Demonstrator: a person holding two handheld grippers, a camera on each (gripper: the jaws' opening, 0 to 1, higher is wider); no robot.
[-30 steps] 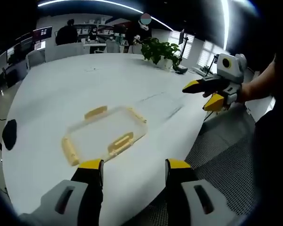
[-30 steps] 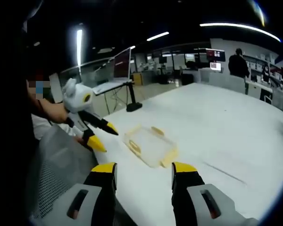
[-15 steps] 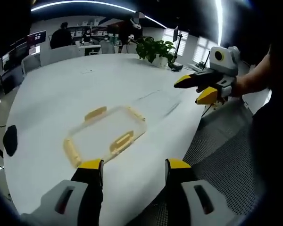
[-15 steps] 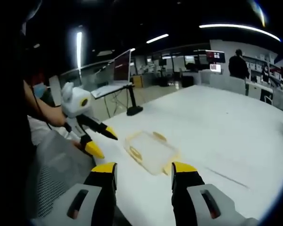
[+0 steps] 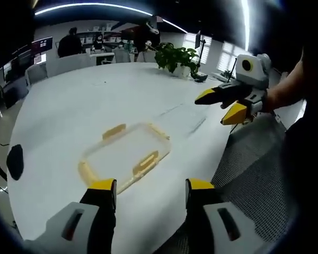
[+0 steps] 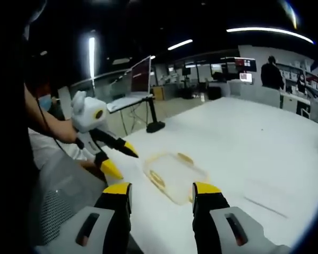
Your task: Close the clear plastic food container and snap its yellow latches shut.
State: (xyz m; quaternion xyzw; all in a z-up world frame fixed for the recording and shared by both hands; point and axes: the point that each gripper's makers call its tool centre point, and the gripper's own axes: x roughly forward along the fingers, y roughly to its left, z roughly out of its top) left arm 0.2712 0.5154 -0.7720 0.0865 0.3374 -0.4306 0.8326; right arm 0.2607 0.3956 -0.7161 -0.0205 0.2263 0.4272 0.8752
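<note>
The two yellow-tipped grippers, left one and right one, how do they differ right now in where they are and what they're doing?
The left gripper hovers close over the clear plastic container with yellow latches on the white table; the right gripper sits off the table's edge, above the grey mesh chair. The left gripper points straight at the container; the right gripper faces it across the table's edge. Both are open, holding nothing.

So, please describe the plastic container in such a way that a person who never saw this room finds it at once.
Look at the large white table; near its edge closest to the two grippers lies a flat, clear container. Its yellow latches along the sides set it apart from the dark round object at the table's edge and the potted plant far behind.
</note>
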